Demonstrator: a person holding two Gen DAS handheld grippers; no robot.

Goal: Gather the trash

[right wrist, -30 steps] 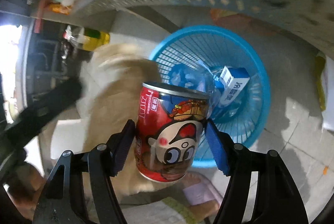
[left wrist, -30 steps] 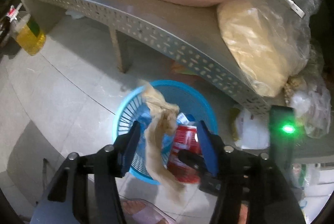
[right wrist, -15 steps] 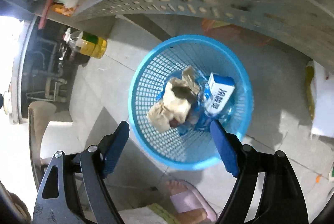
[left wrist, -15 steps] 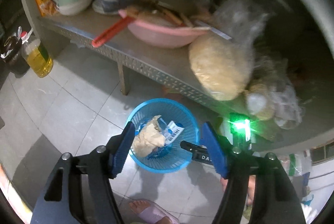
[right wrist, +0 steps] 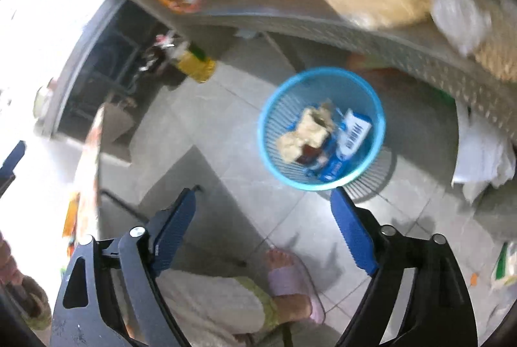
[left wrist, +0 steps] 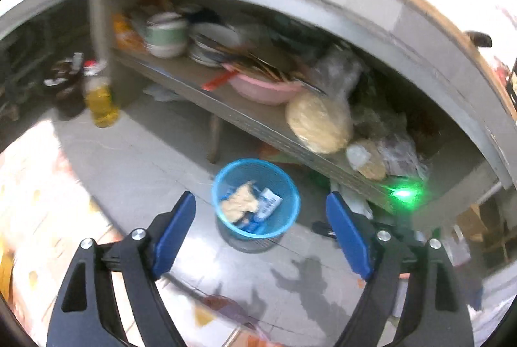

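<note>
A blue mesh waste basket stands on the grey floor tiles below a metal shelf. Inside lie a crumpled beige paper, a white and blue carton and, under the paper, a red can. My left gripper hangs well above the basket, its jaws opening with nothing held between them. My right gripper is also high over the floor, left of and nearer than the basket, jaws opening and empty.
The perforated metal shelf holds a pink basin, stacked bowls and bagged food. An oil bottle stands on the floor at left. A person's foot in a pink slipper is near the right gripper.
The left gripper let go of the beige paper and the right one the red can; both now lie in the basket. Both grippers rose away, jaws spreading wider.
</note>
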